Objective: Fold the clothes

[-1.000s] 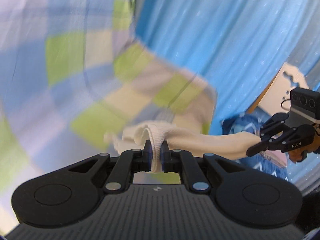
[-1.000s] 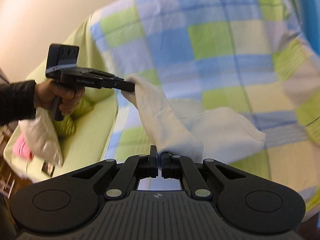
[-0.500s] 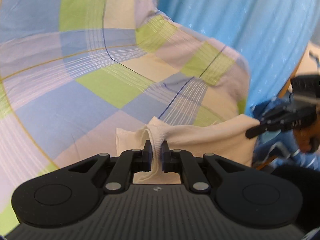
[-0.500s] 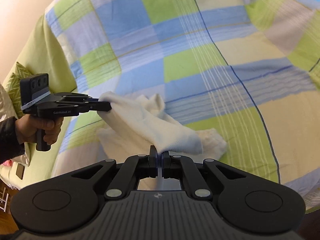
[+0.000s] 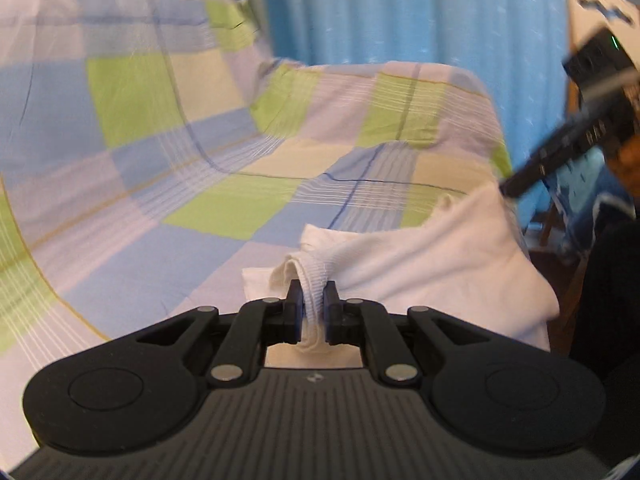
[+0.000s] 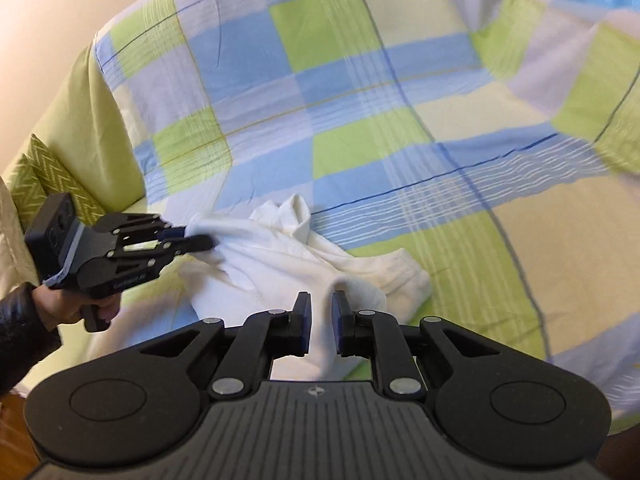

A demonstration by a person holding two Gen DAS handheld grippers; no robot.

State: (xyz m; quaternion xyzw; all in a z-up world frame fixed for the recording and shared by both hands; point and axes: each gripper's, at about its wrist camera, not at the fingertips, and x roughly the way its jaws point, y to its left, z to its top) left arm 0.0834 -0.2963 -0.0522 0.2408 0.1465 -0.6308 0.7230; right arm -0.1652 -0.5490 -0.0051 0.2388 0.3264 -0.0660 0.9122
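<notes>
Garment [image 6: 288, 256], white, lies crumpled on checked bedsheet [image 6: 360, 100]; left gripper [image 5: 311, 294] pinches its ribbed edge, right gripper [image 6: 320, 312] parted, fabric between.

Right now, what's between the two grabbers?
Only the white garment, draped from the left gripper across the checked bedsheet to the right gripper. The right wrist view shows it.

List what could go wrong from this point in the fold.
1. The right tool has its jaws parted around the white garment; if it lets go now, that edge may slump and undo the fold.
2. The left tool pinches only a narrow ribbed edge, which could slip out under tension.
3. The garment lies bunched on the checked sheet, so pressing it flat now could trap creases.
</notes>
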